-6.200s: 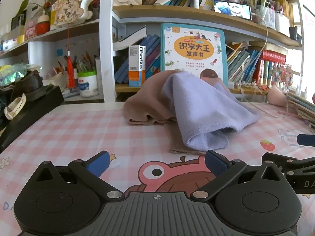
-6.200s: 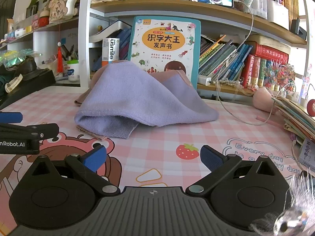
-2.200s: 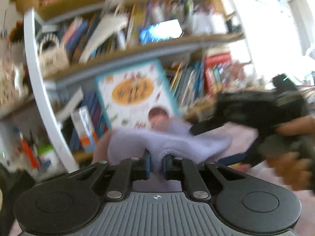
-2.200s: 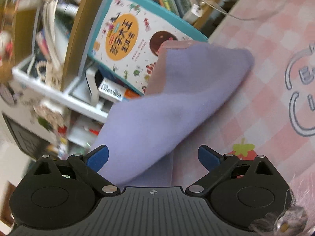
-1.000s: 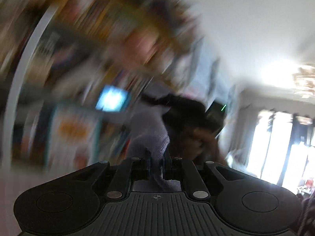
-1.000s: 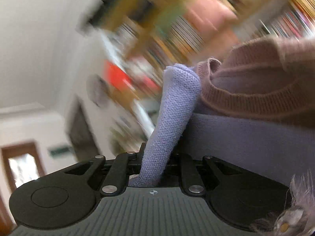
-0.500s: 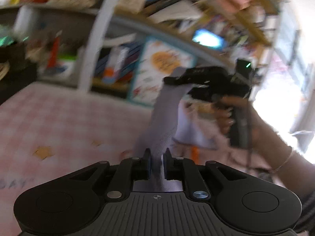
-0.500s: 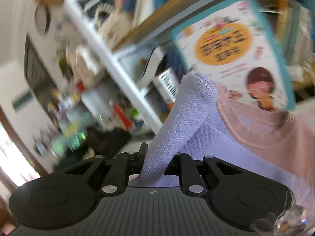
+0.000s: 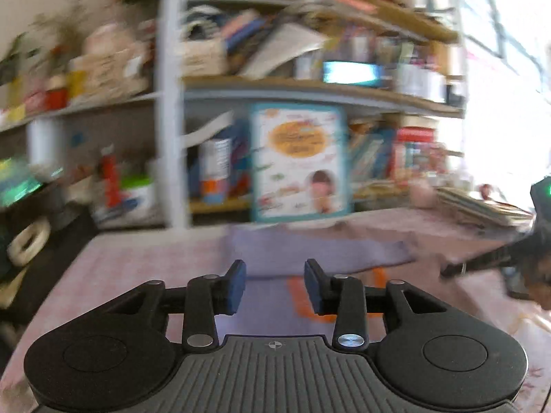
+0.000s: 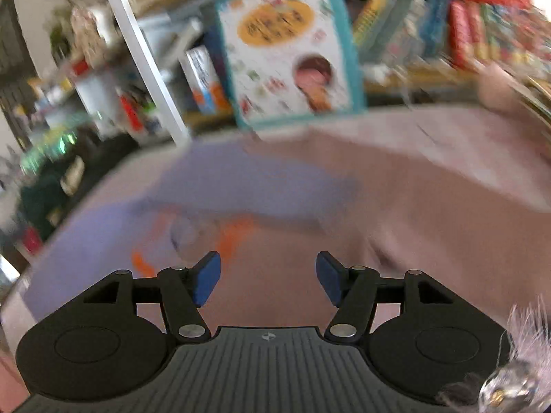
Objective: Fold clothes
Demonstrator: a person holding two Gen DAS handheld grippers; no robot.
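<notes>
With both jaws opening and empty — left gripper (image 9: 274,284), right gripper (image 10: 268,277) — garment (image 10: 396,213) lies spread at 12 o'clock (unfolded; folds remain).

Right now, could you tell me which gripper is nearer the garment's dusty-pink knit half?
Right. The right gripper hangs over the dusty-pink half; the left gripper is over the lilac half. Both jaws are opening, empty.

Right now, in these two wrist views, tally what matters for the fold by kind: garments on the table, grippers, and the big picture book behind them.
Garments: 1, a lilac and dusty-pink sweater spread on the table.
Grippers: 2, left gripper and right gripper, jaws opening with nothing between them.
Picture books standing at the shelf: 1, teal-edged picture book.
Total: 4
</notes>
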